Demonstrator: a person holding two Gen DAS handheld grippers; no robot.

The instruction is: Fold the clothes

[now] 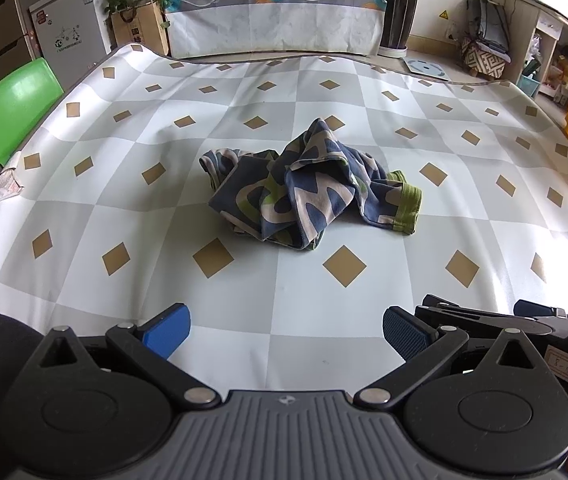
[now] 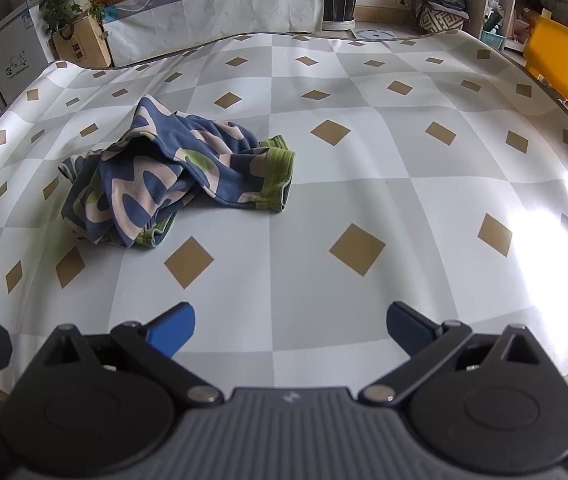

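Note:
A crumpled garment [image 1: 308,188], navy with cream and green shapes and a green hem band, lies bunched in the middle of the table. The right wrist view has the same garment [image 2: 172,176] at centre left. My left gripper [image 1: 286,330] stands open near the table's front edge, well short of the cloth, with nothing between its blue fingers. My right gripper [image 2: 290,328] is open too, empty, with the garment ahead and to its left. Part of the right gripper [image 1: 484,316] shows at the right of the left wrist view.
The table wears a grey-and-white checked cloth with tan diamonds [image 1: 164,240]. A green chair [image 1: 12,108] stands at its left edge and a yellow chair [image 2: 564,68] at its right. Beyond the far edge are a draped counter with fruit [image 1: 272,12], potted plants and shelves.

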